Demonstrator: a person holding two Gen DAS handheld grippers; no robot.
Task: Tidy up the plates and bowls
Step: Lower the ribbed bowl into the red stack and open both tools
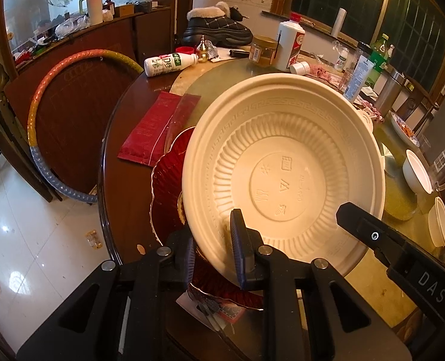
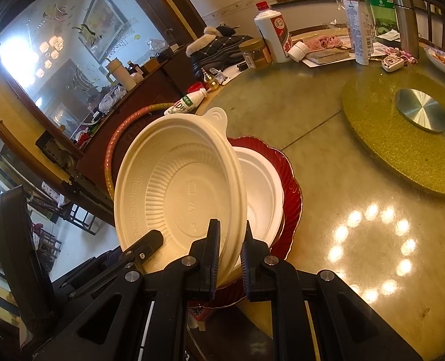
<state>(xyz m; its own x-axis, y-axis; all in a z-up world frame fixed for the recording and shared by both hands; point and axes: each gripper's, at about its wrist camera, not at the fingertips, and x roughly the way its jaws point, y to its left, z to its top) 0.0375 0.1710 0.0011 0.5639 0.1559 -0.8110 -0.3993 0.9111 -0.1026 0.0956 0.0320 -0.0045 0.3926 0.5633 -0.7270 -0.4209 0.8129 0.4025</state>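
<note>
A cream plastic bowl (image 1: pixel 282 168) with a ribbed wall and a tab handle is tilted up on edge over a red scalloped plate (image 1: pixel 165 186). My left gripper (image 1: pixel 213 252) is shut on its near rim. My right gripper (image 2: pixel 231 258) is shut on the same bowl (image 2: pixel 177 189) further along the rim, and one of its fingers (image 1: pixel 369 234) shows in the left wrist view. Behind the cream bowl a white bowl (image 2: pixel 264 186) sits in the red plate (image 2: pixel 293 192). Two small white bowls (image 1: pixel 418 171) (image 1: pixel 440 222) stand at the right.
A round table (image 2: pixel 327 234) carries a gold turntable (image 2: pixel 403 156), a white liquor bottle (image 1: pixel 291 45), a jar (image 1: pixel 263 51), a tipped milk bottle (image 1: pixel 168 63), a fur-lined boot (image 1: pixel 216 27) and a red packet (image 1: pixel 153 129). A coloured hoop (image 1: pixel 42 114) leans at the left edge.
</note>
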